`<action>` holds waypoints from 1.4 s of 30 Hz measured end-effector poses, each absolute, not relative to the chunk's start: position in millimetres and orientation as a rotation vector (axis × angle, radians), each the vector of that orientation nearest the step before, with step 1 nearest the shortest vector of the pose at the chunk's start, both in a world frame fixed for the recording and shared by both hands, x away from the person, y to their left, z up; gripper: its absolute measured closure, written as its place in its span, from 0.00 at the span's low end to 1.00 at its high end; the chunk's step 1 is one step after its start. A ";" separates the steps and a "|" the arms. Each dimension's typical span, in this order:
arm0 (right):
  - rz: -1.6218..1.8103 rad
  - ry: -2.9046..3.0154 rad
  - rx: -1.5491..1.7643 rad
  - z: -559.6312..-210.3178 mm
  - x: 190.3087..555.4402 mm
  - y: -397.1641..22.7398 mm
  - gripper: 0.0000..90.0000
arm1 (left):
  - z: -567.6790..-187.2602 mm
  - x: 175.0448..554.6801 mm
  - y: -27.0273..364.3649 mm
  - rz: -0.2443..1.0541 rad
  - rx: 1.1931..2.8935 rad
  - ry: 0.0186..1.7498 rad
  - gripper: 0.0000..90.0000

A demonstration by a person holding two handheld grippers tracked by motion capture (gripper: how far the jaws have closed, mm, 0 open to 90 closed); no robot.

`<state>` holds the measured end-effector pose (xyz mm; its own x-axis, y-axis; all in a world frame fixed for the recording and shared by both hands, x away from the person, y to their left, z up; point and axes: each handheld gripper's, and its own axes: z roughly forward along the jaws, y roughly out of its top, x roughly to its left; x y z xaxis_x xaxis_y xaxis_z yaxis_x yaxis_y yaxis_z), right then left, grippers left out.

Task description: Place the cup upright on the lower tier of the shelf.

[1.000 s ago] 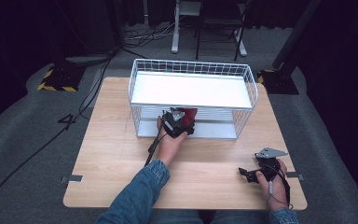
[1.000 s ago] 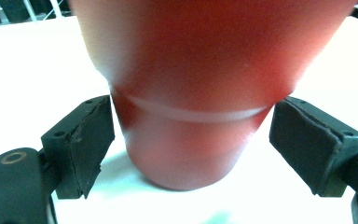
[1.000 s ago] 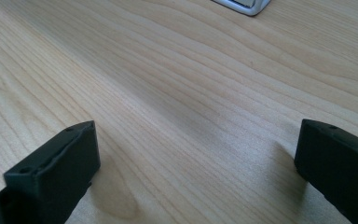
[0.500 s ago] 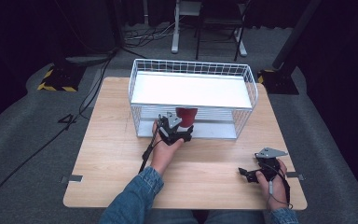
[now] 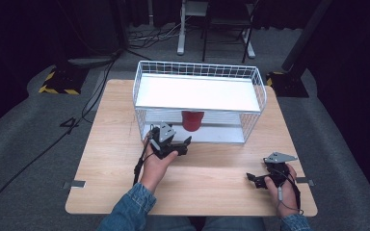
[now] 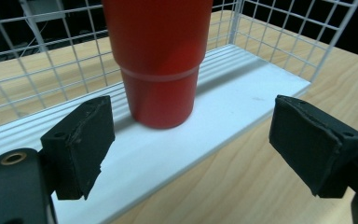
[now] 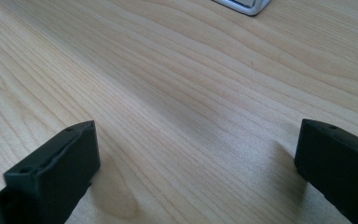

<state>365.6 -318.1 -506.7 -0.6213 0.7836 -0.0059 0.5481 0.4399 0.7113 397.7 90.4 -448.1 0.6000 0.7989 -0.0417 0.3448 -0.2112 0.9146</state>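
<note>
The red cup (image 6: 157, 60) stands upright on the white lower shelf (image 6: 242, 98) of the wire rack (image 5: 198, 103), under its top board; the left claw (image 6: 200, 149) hangs just in front of it, spread wide, holding nothing, the cup beyond its pads; the right claw (image 7: 196, 172) rests low over the bare wooden counter (image 5: 221, 178) near the front right corner, spread wide and empty too.
</note>
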 end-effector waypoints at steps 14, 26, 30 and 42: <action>0.983 2.361 1.137 -506.7 365.6 -318.0 0.00 | -433.0 354.2 136.2 0.533 1.841 0.958 0.16; 0.983 2.362 1.138 -506.7 365.5 -318.0 0.00 | -435.0 316.5 180.5 0.518 1.851 0.933 0.16; 0.983 2.362 1.137 -506.7 365.6 -318.0 0.00 | -440.5 310.0 194.6 0.498 1.865 0.962 0.16; 0.983 2.362 1.138 -506.7 365.5 -317.9 0.00 | -467.3 302.9 222.8 0.397 2.025 0.977 0.16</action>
